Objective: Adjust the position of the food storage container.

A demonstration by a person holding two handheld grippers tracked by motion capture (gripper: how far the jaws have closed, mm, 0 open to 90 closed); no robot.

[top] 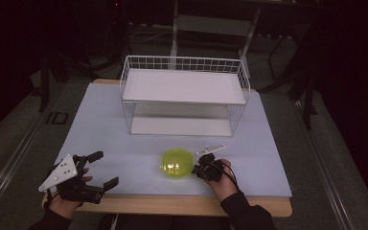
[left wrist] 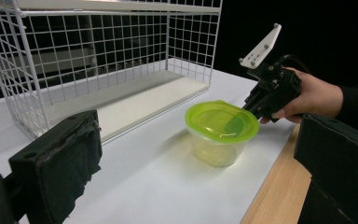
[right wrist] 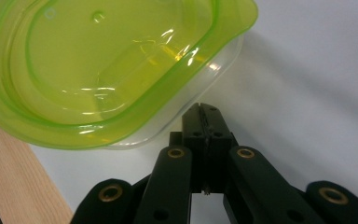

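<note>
Right gripper (right wrist: 204,109): jaws together, empty.
Clear round plastic container with lime-green lid (right wrist: 107,70): just beyond its tips.
Left gripper (top: 98,168): jaws apart, empty.

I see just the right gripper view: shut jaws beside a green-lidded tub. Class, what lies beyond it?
Observer: A white wire rack with two shelves stands farther back on the table, apart from the container.
Operator: Where is the other gripper?
Observer: The left gripper sits near the table's front edge, well left of the container, jaws open, holding nothing.
Operator: Is the lid on squarely?
Observer: In the left gripper view the green lid sits level on the clear tub, with the right gripper at its rim.
</note>
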